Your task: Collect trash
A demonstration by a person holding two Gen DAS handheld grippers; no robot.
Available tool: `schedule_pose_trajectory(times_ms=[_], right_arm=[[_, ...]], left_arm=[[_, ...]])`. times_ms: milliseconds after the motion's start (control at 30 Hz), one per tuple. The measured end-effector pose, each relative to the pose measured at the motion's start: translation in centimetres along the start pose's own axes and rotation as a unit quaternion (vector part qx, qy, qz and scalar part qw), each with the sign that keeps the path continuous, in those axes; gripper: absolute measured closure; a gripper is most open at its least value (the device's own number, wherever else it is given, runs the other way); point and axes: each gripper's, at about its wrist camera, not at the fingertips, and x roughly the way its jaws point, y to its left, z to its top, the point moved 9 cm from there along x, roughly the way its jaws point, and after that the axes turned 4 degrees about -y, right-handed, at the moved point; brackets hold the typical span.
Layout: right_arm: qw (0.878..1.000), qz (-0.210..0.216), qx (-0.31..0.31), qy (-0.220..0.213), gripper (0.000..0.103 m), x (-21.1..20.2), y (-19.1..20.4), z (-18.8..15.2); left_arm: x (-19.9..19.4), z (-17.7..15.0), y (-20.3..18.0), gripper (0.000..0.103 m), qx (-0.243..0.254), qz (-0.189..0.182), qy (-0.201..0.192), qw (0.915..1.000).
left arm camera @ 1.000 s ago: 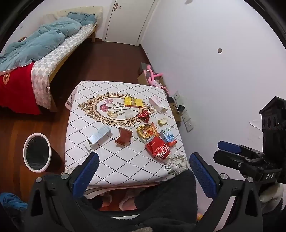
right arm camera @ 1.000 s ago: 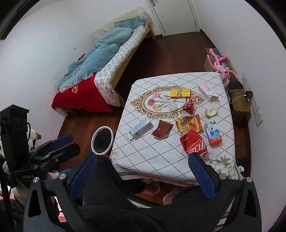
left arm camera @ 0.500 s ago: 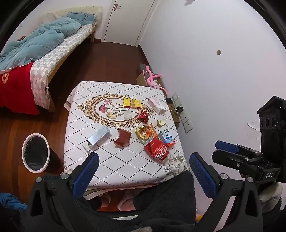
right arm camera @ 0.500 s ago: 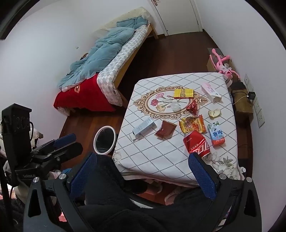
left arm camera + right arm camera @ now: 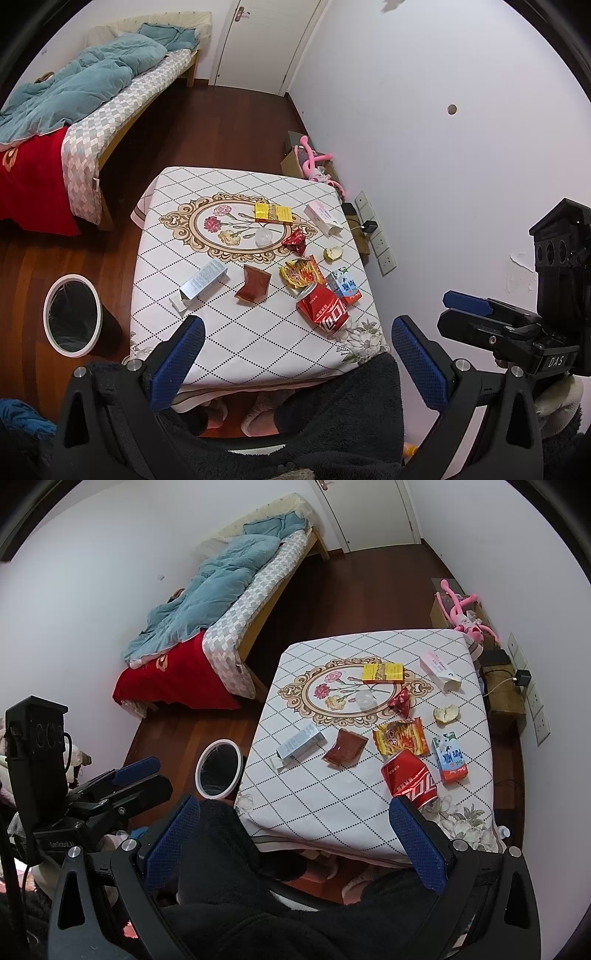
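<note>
Several pieces of trash lie on the table [image 5: 258, 343]: a crushed red can [image 5: 323, 308], a milk carton [image 5: 344, 287], a yellow snack wrapper [image 5: 301, 272], a brown packet [image 5: 253, 289], a silver box [image 5: 203, 283], a yellow box [image 5: 272, 213], a red candy wrapper [image 5: 294, 240], a peel [image 5: 333, 253] and a pink-white box [image 5: 322, 218]. A white-rimmed bin [image 5: 72, 315] stands on the floor left of the table; it also shows in the right wrist view [image 5: 218, 768]. My left gripper [image 5: 299, 365] is open and empty, high above the table's near edge. My right gripper [image 5: 295, 843] is open and empty too.
A bed [image 5: 81, 96] with a blue quilt stands at the back left. A closed door [image 5: 266, 40] is at the far end. A box with a pink toy [image 5: 310, 162] and wall sockets [image 5: 376, 232] sit right of the table. My dark lap is below.
Both grippers have drifted slightly, so the table sits a little differently in each view. Nothing on the table has moved and both grippers stay open.
</note>
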Motion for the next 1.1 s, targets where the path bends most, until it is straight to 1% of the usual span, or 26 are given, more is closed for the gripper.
schedule_pose_trajectory(times_ms=[1100], right_arm=[[1.000,0.009,-0.006,-0.007,0.000,-0.3,0.3,0.6]], left_arm=[[-0.2,0.5,-0.8,0.000,0.007,-0.009,-0.002,0.9999]])
